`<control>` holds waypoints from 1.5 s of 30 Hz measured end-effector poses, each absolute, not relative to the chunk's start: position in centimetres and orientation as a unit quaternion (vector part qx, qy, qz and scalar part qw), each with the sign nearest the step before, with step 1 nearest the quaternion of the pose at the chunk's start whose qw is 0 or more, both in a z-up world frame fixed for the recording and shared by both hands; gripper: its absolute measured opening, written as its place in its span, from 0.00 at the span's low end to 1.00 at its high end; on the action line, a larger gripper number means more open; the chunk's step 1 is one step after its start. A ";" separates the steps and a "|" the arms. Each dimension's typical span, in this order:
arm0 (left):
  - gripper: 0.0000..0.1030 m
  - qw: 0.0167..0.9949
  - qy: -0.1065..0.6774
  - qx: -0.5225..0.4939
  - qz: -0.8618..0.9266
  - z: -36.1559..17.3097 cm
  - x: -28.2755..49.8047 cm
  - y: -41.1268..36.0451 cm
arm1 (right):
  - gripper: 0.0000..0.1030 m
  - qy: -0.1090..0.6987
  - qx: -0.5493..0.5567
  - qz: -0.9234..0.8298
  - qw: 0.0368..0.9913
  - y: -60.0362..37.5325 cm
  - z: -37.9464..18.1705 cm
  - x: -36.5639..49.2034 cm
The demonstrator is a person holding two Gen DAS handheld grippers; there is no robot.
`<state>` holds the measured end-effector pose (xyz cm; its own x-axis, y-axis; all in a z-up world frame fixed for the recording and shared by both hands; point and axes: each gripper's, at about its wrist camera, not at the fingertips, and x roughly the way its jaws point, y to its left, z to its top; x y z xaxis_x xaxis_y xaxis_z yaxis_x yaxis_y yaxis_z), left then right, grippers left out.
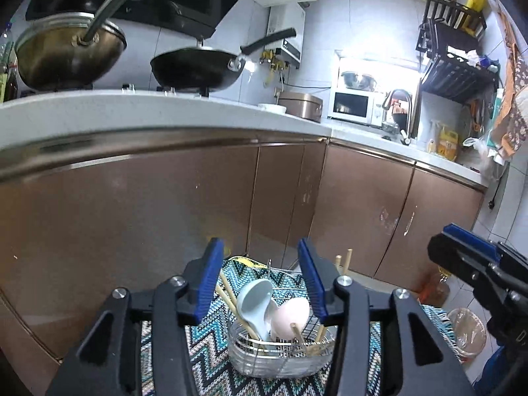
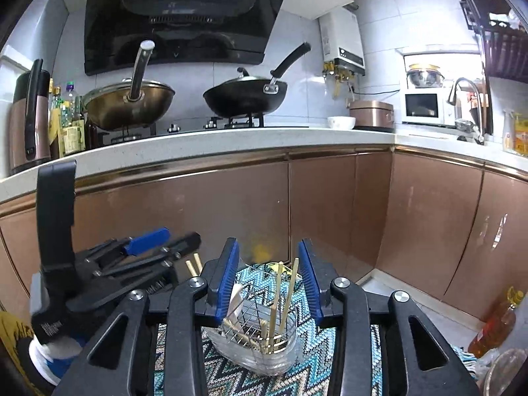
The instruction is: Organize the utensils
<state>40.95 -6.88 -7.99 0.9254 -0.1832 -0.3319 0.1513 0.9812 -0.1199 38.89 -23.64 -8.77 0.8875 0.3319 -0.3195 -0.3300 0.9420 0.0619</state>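
Observation:
A wire utensil basket [image 1: 280, 359] stands on a zigzag-patterned mat [image 1: 204, 356]. It holds a pale blue spoon [image 1: 254, 300], a pinkish-white spoon [image 1: 290, 316] and wooden chopsticks [image 1: 231, 297]. My left gripper [image 1: 259, 247] hovers above the basket, open, with nothing gripped. My right gripper [image 1: 452, 244] shows at the right edge of that view. In the right wrist view my right gripper [image 2: 268, 247] is open above the basket [image 2: 257, 356], where chopsticks [image 2: 275, 297] stand upright beside a white spoon [image 2: 236, 297]. My left gripper [image 2: 171, 241] lies just to its left.
Brown cabinet doors [image 2: 330, 204] rise close behind the mat [image 2: 237, 379], under a white counter [image 2: 198, 145] with two woks. An oil bottle [image 2: 495, 323] and a clear plastic bin [image 1: 468, 333] stand on the floor at the right.

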 end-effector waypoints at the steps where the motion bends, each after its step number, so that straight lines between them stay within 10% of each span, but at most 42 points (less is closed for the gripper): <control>1: 0.47 0.981 0.171 -0.043 -0.085 -7.4 40.4 -6.7 | 0.38 0.163 0.002 0.169 0.972 -23.7 -8.4 38.3; 26: 0.70 0.988 0.153 0.016 0.009 -4.2 22.7 2.4 | 0.97 0.158 0.008 0.098 0.983 -23.7 -5.5 22.0; 45: 0.71 0.993 0.116 0.022 0.018 -3.5 14.1 -0.6 | 1.00 0.122 -0.004 0.060 0.991 -24.3 -4.4 13.9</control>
